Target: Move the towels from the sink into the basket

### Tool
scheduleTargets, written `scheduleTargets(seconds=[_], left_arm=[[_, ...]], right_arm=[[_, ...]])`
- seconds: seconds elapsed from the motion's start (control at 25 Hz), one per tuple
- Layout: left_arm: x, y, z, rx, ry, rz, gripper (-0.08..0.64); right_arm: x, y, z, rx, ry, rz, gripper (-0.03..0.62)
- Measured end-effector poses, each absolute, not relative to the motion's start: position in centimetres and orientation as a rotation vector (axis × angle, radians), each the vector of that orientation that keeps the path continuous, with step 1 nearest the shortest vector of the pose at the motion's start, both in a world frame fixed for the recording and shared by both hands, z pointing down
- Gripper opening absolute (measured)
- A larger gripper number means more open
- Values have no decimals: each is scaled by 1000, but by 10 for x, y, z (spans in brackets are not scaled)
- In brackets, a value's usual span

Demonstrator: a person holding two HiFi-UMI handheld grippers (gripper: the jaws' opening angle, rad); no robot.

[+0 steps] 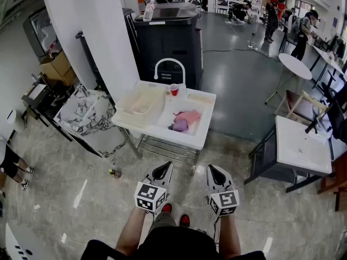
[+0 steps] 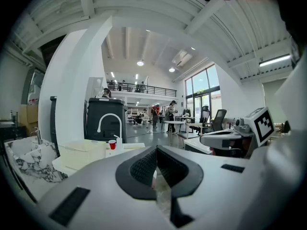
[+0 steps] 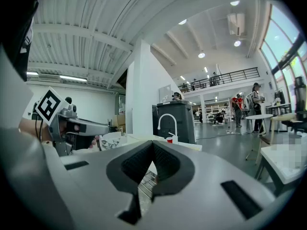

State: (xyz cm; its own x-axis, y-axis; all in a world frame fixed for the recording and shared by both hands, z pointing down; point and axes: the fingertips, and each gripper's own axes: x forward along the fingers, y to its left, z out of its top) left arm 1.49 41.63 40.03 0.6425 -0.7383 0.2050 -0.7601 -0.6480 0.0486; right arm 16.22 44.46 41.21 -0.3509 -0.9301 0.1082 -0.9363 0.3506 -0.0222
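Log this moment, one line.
left hand-held gripper shut; right hand-held gripper shut; pink and purple cloth towels in white sink; white lattice basket empty

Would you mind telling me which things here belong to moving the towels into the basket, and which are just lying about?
Belongs to the job:
- pink towel and purple towel, both in the sink
- basket, beside the sink
- left gripper and right gripper, both shut and empty

Just lying about:
- red cup
- bottle on the floor
- round table

Pink cloth towel (image 1: 190, 116) beside purple cloth towel (image 1: 180, 125) in white rectangular sink (image 1: 201, 140); cream perforated plastic basket (image 1: 142, 105) left; small red cup (image 1: 174, 90) far; black-veined white marbled sheet (image 1: 89, 115) far left.
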Motion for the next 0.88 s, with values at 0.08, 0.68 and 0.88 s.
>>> scheduleTargets(seconds=[0.08, 0.68, 0.88], left_arm=[[16, 415, 401, 2726, -1248, 254, 5], [13, 385, 409, 2691, -1276, 277, 5], [5, 339, 415, 2684, -1281, 276, 5]], right_arm=[[164, 443, 412, 1748, -2517, 127, 28], [159, 410, 421, 1681, -2535, 170, 28], [152, 365, 427, 1668, -2528, 169, 28]])
